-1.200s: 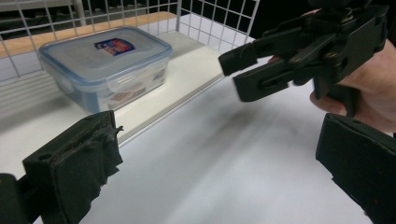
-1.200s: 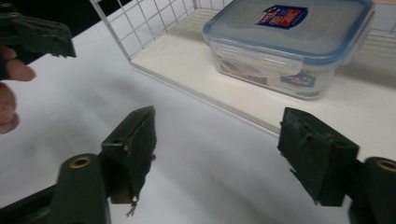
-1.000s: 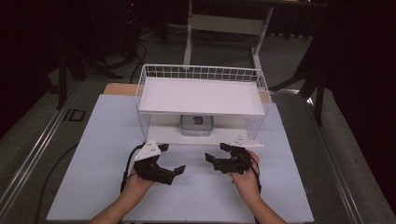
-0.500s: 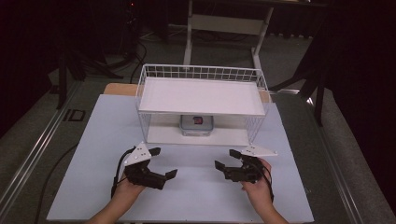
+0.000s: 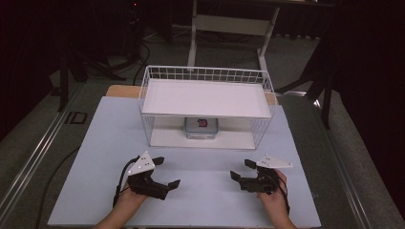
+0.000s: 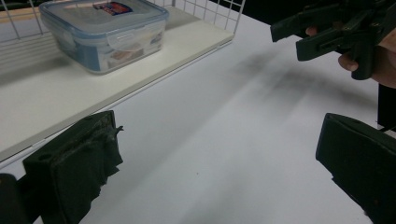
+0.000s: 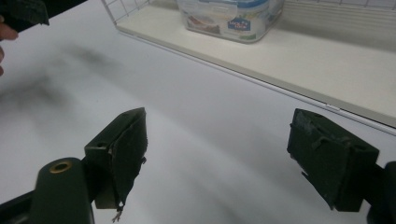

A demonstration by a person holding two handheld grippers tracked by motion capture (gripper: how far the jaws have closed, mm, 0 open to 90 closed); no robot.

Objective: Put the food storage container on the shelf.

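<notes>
**A:** Where is the thing they'd go for?

**B:** The clear plastic container point(image 5: 201, 128) with the blue-rimmed snap lid; it sits flat on the lower shelf of the white wire rack point(image 5: 206, 76), under the upper shelf, roughly centred; in the high view it lies at twelve o'clock from the midpoint between the two hands.

**A:** And which way from each gripper?

**B:** From the left gripper point(image 5: 164, 172) it lies at about one o'clock; from the right gripper point(image 5: 240, 169) at about eleven; both are well apart from it, out on the white table point(image 5: 105, 143) in front of the rack; neither touches anything.

**A:** Jaws?

**B:** Both pairs stand wide apart with nothing but bare table between them; the left gripper view shows the container at its upper left, the right gripper view at its upper middle.

**A:** Long axis?

**B:** The box looks nearly square from above, perhaps a little longer from nine to three; its front faces the open side of the rack, so I'd judge a level reach straight in under the upper shelf is what the move calls for.

**A:** Nearer hand?

**B:** Hard to call; the two look about equally far; the left perhaps slightly closer.
</notes>
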